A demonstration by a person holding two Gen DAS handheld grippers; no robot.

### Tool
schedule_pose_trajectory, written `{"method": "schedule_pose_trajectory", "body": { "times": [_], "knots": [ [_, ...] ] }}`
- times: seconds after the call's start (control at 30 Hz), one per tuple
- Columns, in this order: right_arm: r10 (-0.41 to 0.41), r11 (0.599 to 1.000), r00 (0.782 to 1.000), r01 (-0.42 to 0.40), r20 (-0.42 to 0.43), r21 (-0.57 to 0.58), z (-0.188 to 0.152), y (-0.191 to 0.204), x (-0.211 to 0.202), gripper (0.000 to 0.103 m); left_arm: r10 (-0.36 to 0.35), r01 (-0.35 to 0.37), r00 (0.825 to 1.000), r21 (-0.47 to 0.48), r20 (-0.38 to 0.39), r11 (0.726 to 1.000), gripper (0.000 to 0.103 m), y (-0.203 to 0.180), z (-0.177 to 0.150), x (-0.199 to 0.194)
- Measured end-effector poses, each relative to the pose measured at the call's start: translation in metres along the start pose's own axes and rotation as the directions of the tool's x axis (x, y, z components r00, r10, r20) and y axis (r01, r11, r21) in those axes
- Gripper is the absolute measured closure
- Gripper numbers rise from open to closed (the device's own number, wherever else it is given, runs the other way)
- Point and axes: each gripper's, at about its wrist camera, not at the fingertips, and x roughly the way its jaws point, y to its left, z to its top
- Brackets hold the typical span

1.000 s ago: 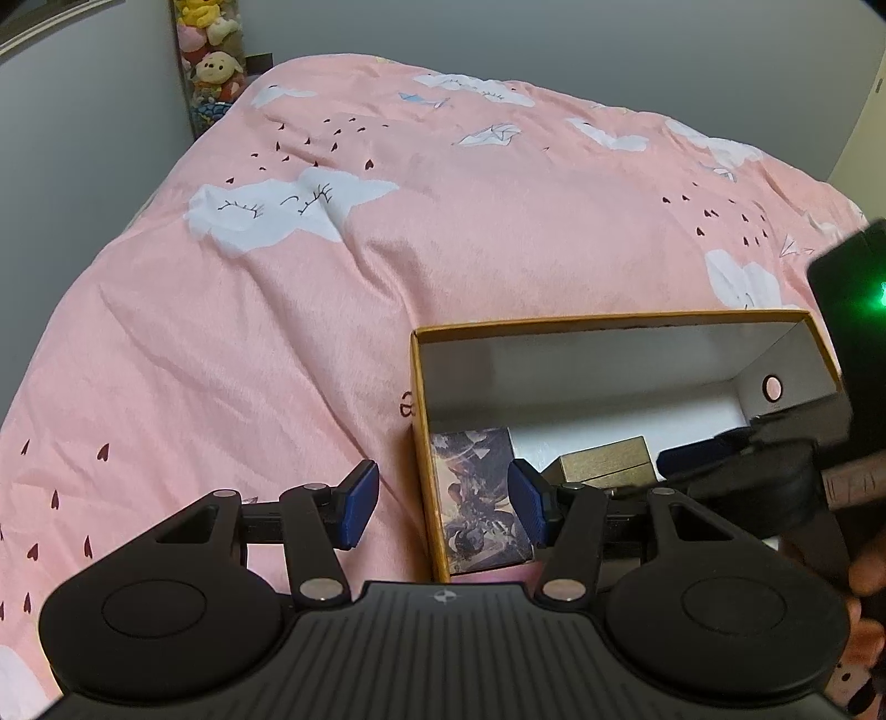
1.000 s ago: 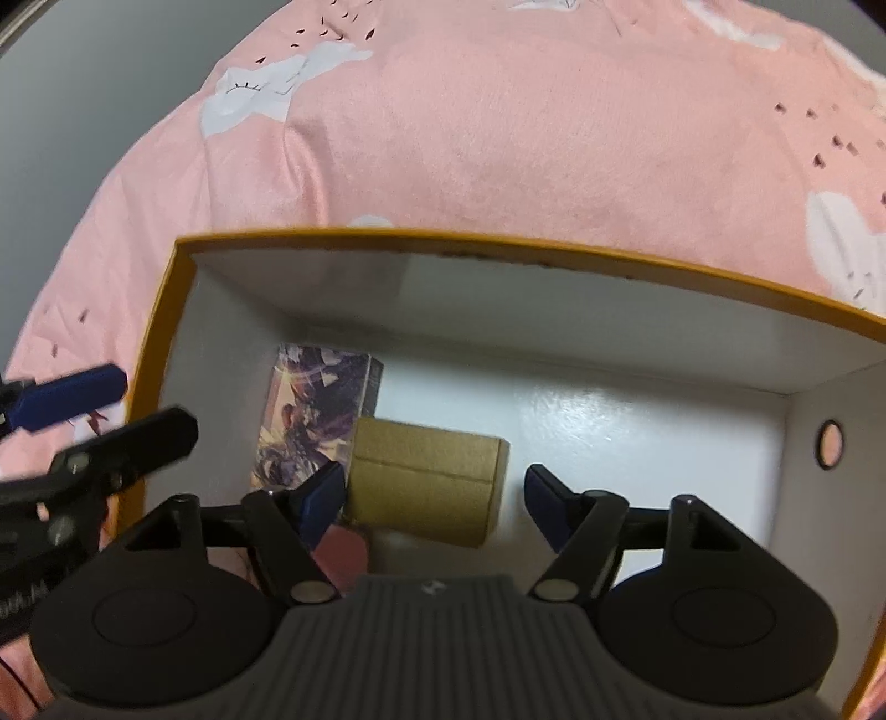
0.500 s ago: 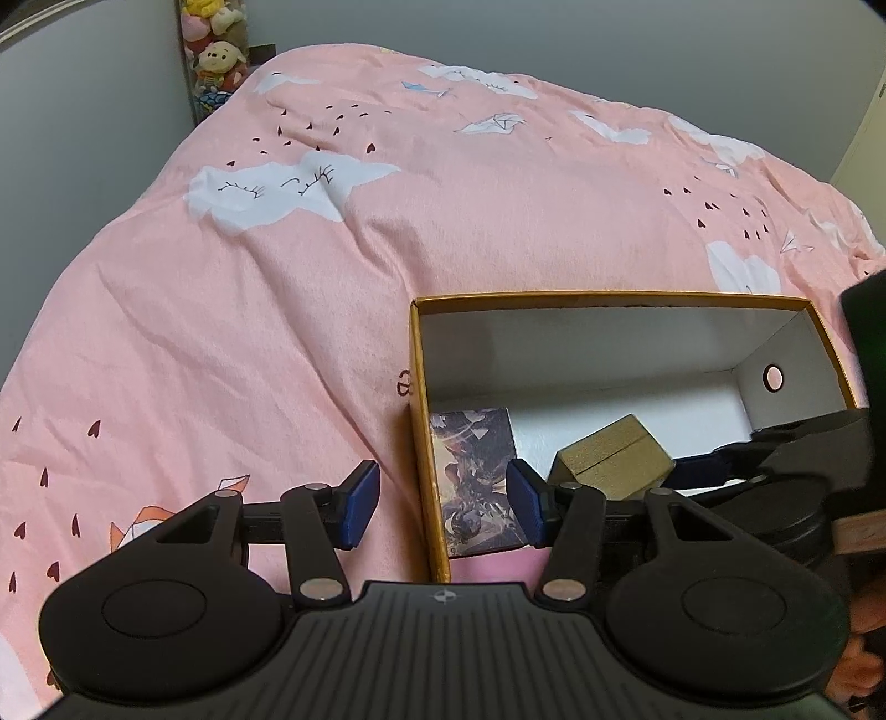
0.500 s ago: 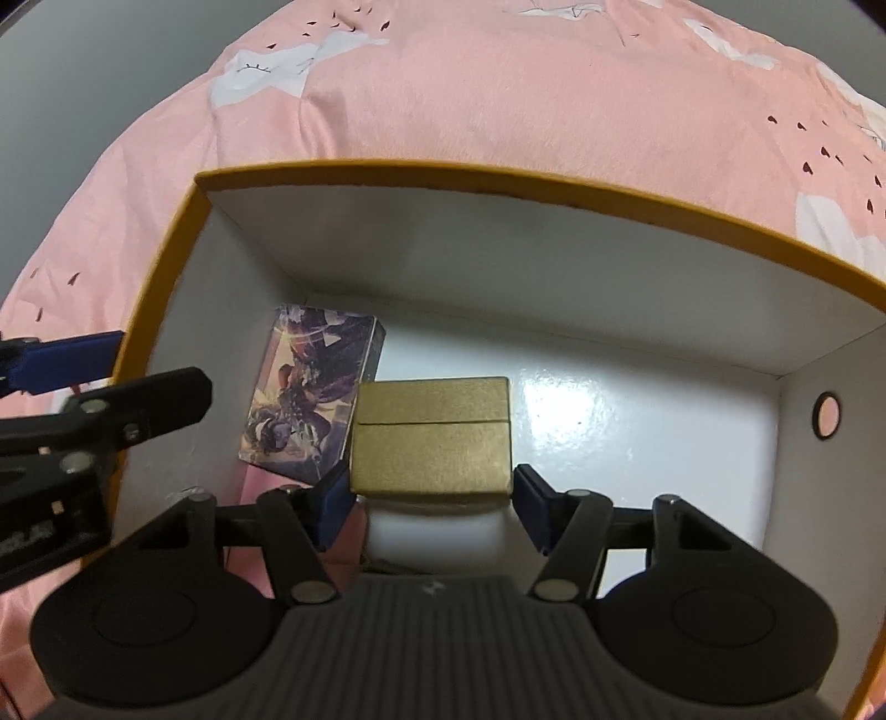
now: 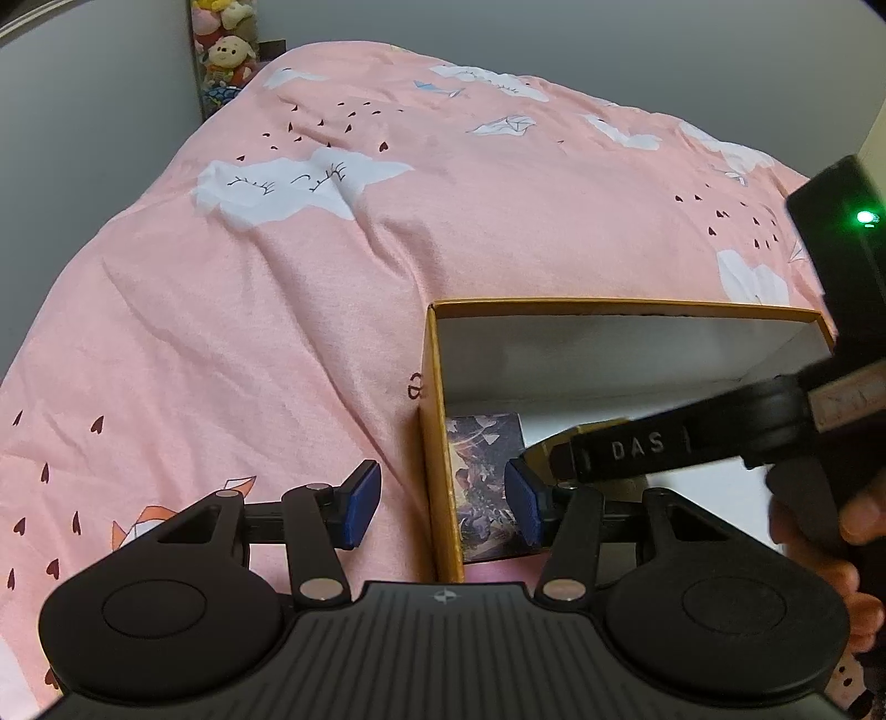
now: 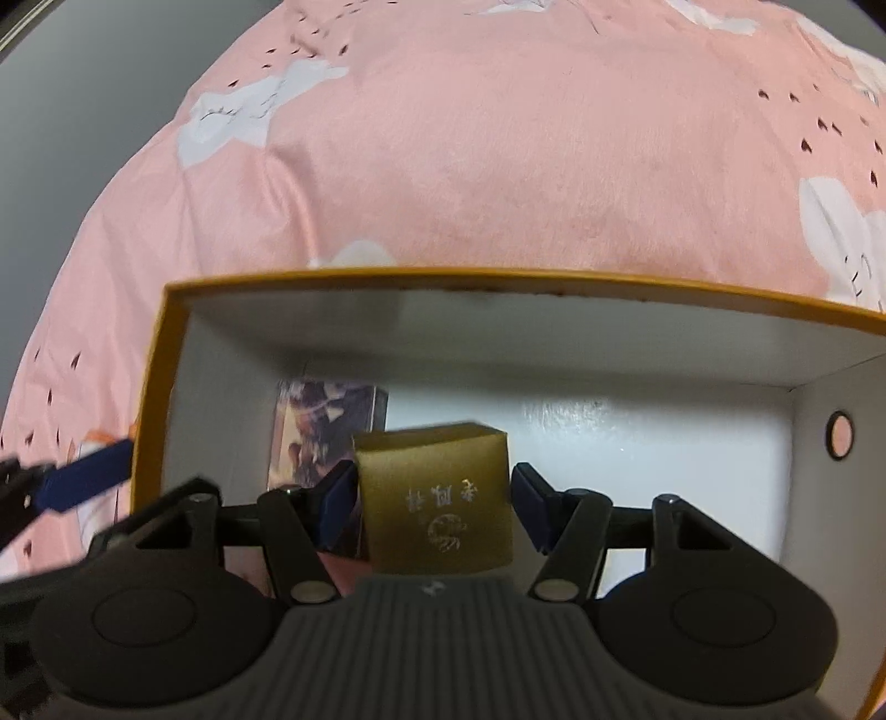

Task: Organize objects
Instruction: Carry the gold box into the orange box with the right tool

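Note:
An open orange box (image 6: 498,274) with a white inside lies on the pink bed. An illustrated card pack (image 6: 326,421) rests flat in its left end. My right gripper (image 6: 434,495) is shut on a small gold box (image 6: 437,498), held tilted above the floor of the orange box with its printed face toward the camera. My left gripper (image 5: 443,507) straddles the left wall (image 5: 437,421) of the orange box, with one finger outside and one inside over the card pack (image 5: 487,471). Its pads stand clear of the wall, so it is open.
The pink duvet (image 5: 332,304) with white clouds spreads all round the box. Plush toys (image 5: 227,50) stand at the far left by the grey wall. A hand (image 5: 853,526) holds the right gripper's body. The box's right wall has a round hole (image 6: 840,435).
The right gripper's jaws closed onto the gold box, which then came up and tipped so its printed face shows. The left gripper stays astride the box wall.

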Motion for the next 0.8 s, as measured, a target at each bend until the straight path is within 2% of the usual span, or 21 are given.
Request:
{"method": "schedule_pose_trajectory", "body": {
  "times": [0.17,0.5,0.7,0.8],
  "knots": [
    [0.053,0.996,0.998,-0.051,-0.024,0.066,0.002,-0.009,0.011,0.039,-0.004,0.004,1.000,-0.002,-0.001,1.000,0.044,0.001,0.000,0.001],
    [0.023,0.999,1.000,-0.022,-0.015,0.040,-0.005,-0.020,0.006,0.041,-0.012,0.012,1.000,-0.012,-0.012,1.000,0.044,0.003,-0.002,0.005],
    [0.098,0.993,0.995,-0.097,-0.016,0.067,-0.002,-0.019,0.008,0.041,-0.017,0.017,1.000,-0.003,-0.018,1.000,0.044,0.001,-0.002,0.004],
    [0.092,0.995,0.996,-0.091,-0.007,0.046,-0.004,-0.016,0.003,0.039,-0.018,0.018,1.000,0.010,-0.023,1.000,0.044,-0.001,-0.003,0.004]
  ]
}}
